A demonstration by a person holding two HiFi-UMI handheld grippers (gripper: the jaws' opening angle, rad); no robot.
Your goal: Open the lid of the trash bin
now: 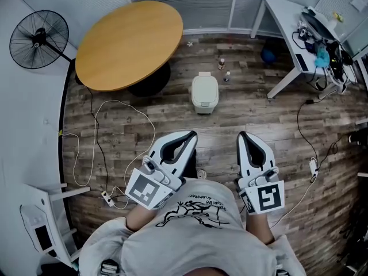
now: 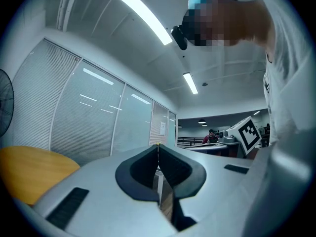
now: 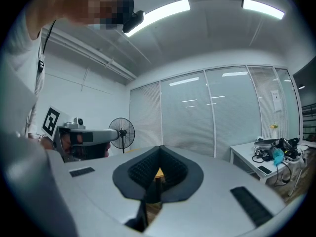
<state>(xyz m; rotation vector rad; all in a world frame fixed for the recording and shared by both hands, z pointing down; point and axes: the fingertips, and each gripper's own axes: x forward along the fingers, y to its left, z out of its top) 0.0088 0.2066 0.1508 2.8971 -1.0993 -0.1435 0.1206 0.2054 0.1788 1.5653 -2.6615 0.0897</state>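
**Cream trash bin [image 1: 204,95]: lid [image 1: 205,85] down, out of reach**

Bin stands on the wood floor [image 1: 259,125], far of centre, near the round worktop [image 1: 129,42]. Left gripper [image 1: 191,135] and right gripper [image 1: 241,137] are close to the person's body, well apart from the bin, jaws pressed together, nothing between them.

Risks (my judgement): a light bin may slide or tip if the lid is pried from one side. The small bottles [image 1: 221,64] just far-right of it could get knocked. The loose cable [image 1: 98,119] could snag a foot.

Count: one bin, two grippers, two bottles, one fan [image 1: 39,39].

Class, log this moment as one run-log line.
small cream plastic trash bin: lid shut, untouched | left hand-held gripper: shut, empty | right hand-held gripper: shut, empty
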